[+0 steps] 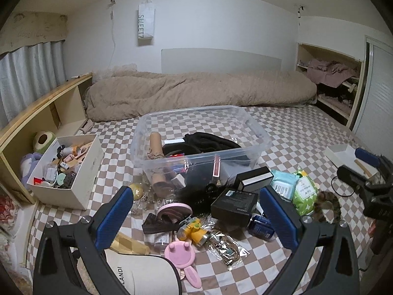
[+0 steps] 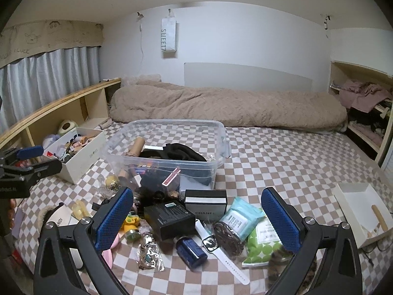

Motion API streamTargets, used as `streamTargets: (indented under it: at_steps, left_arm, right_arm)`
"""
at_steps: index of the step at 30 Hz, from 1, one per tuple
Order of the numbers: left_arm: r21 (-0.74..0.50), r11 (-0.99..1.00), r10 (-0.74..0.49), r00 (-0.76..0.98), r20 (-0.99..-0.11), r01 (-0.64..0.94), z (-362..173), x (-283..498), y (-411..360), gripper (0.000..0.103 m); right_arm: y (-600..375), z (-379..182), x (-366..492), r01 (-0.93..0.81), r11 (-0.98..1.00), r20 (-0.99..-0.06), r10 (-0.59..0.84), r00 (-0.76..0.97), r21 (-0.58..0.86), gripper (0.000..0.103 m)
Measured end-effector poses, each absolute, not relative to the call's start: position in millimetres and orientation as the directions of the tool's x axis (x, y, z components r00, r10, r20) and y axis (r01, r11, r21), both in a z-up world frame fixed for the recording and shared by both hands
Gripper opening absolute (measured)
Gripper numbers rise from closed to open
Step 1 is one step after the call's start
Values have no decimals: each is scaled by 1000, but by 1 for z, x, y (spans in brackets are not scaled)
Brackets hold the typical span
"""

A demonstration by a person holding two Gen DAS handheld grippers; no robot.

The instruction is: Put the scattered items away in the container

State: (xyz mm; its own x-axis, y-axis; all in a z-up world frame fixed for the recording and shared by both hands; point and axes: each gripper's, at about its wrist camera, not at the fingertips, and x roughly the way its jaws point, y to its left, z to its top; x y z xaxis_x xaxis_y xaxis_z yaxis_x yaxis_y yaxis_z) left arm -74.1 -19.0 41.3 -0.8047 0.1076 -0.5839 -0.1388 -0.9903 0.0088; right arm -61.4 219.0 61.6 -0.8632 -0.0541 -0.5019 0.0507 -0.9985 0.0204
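Both hand-held grippers, left (image 1: 196, 211) and right (image 2: 197, 217), are hovering wide open, gripping nothing | clutter is lying on the bed beneath and ahead of them, bin (image 2: 137, 157) beyond | black box (image 2: 169, 217) is looking stiff, light; pinch its flat sides.

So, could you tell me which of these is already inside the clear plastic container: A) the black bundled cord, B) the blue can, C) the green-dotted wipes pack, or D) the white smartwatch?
A: the black bundled cord lies inside the clear container, while the other three lie on the checkered bedsheet in front of it.
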Motion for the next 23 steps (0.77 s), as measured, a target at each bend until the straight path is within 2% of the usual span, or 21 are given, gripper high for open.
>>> streamTargets:
  at_steps: [23]
  left_arm:
    - [23, -990, 99, -794, -599, -141, 33, -74, -16, 103]
  right_arm:
    - [222, 56, -57, 29, -999, -520, -36, -853, 22, 103]
